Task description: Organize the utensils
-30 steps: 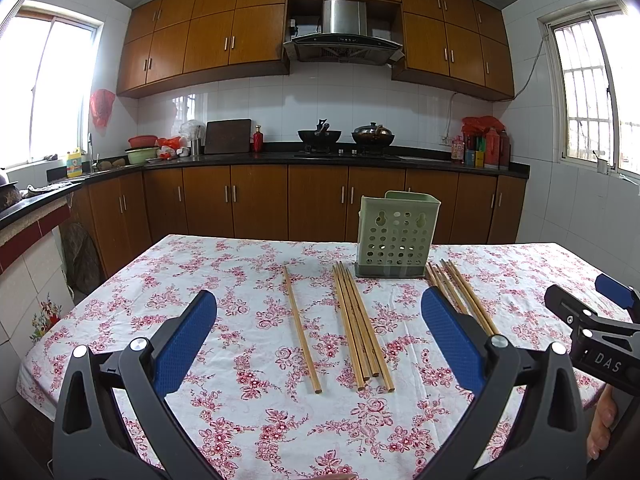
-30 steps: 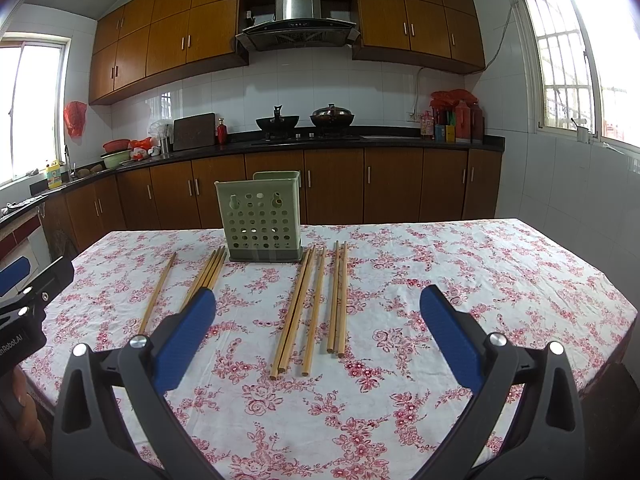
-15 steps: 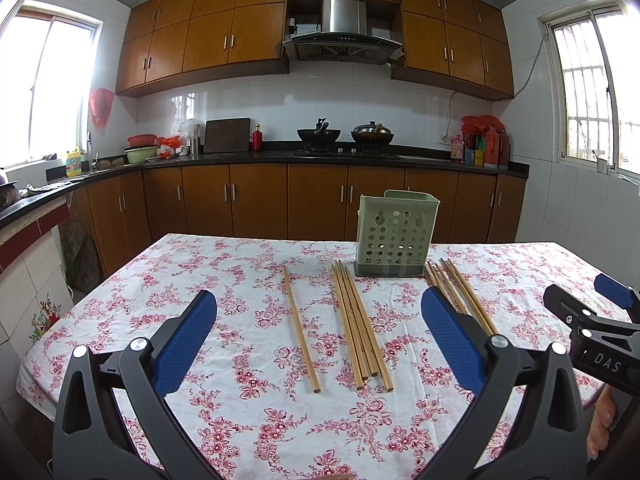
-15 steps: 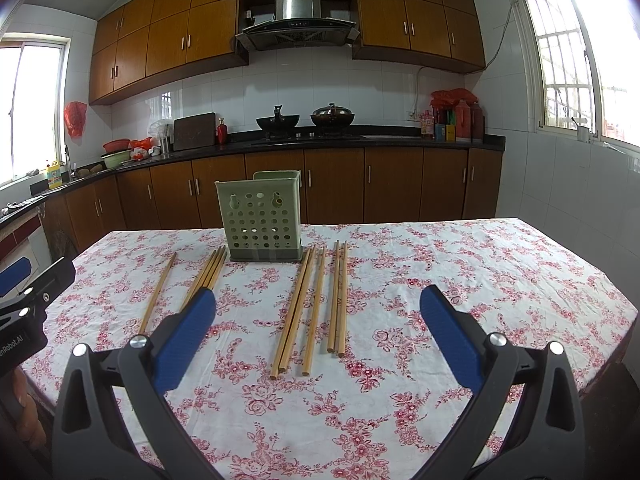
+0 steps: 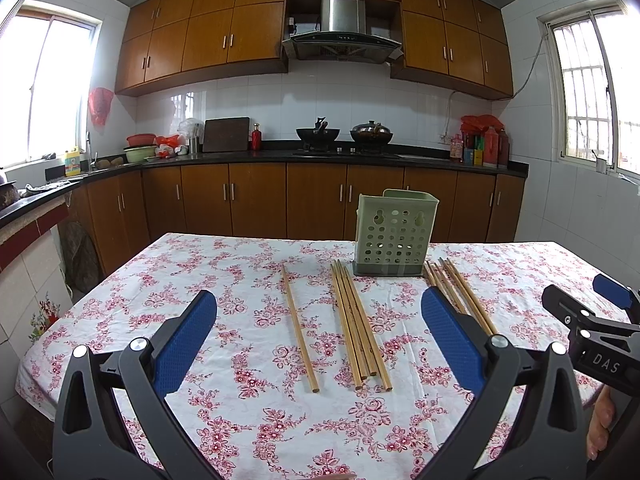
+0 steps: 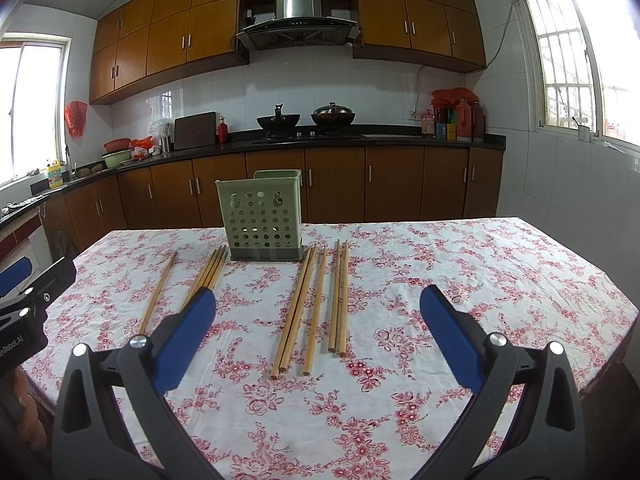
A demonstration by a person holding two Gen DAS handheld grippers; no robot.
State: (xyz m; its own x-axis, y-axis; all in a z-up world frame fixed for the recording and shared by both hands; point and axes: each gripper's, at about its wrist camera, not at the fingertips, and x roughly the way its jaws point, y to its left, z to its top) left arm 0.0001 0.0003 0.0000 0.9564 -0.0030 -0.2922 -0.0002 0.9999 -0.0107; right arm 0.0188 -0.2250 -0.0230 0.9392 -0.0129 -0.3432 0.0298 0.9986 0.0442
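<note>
On the floral-cloth counter (image 5: pixel 224 280), all the long wooden chopsticks (image 5: pixel 358 320) lie beside your perforated green plastic holder (image 5: pixel 394 236), apparently empty. Left tongs (image 5: pixel 318 332) and right tongs (image 6: pixel 318 330) gape wide, empty. Nothing sorted yet.

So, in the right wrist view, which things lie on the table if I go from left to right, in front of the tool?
single chopstick → bundle of chopsticks → green holder → three chopsticks → pair of chopsticks, all on the flowered tablecloth.
</note>
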